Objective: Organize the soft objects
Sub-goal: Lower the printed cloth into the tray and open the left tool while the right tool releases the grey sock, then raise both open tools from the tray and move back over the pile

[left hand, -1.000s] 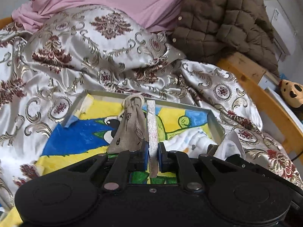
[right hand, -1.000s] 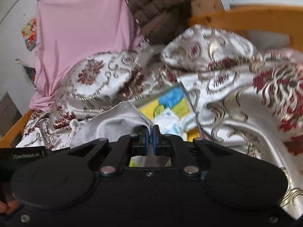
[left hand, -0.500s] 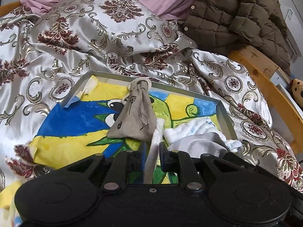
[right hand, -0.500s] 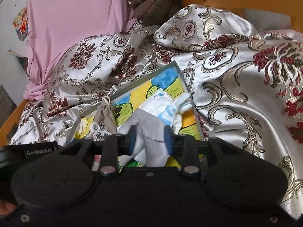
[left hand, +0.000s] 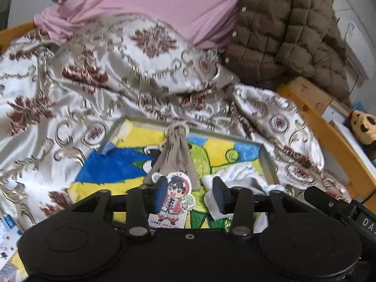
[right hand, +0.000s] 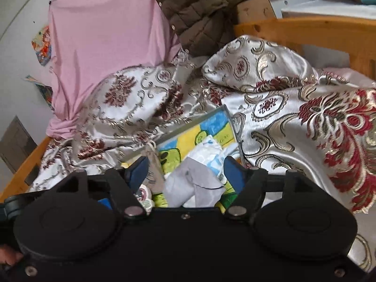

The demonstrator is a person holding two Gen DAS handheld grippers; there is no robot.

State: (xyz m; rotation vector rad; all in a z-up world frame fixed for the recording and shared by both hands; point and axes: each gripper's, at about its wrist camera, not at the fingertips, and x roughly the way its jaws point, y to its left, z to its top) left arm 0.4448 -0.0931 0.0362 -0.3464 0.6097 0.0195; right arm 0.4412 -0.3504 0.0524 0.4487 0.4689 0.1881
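Note:
A shallow grey tray [left hand: 266, 157] with a bright painted bottom lies on the bed. In it lie a beige drawstring pouch [left hand: 176, 155], a flat plush with a cartoon boy [left hand: 175, 199], a grey cloth [right hand: 195, 183] and a white-and-blue cloth [right hand: 206, 150]. My left gripper [left hand: 188, 193] is open, its jaws either side of the cartoon plush, which lies flat on the tray. My right gripper [right hand: 185, 171] is open above the grey cloth, which rests loose on the tray [right hand: 231, 127].
A silver and maroon patterned bedspread [left hand: 70, 89] surrounds the tray. A pink sheet [left hand: 152, 4] and a brown quilted jacket [left hand: 286, 33] lie at the back. The wooden bed frame [left hand: 329, 131] runs along the right, a stuffed toy [left hand: 364, 124] beyond it.
Both grippers opened. The left let go of the flat cartoon plush, which now lies face up on the tray. The right let go of the grey cloth onto the tray.

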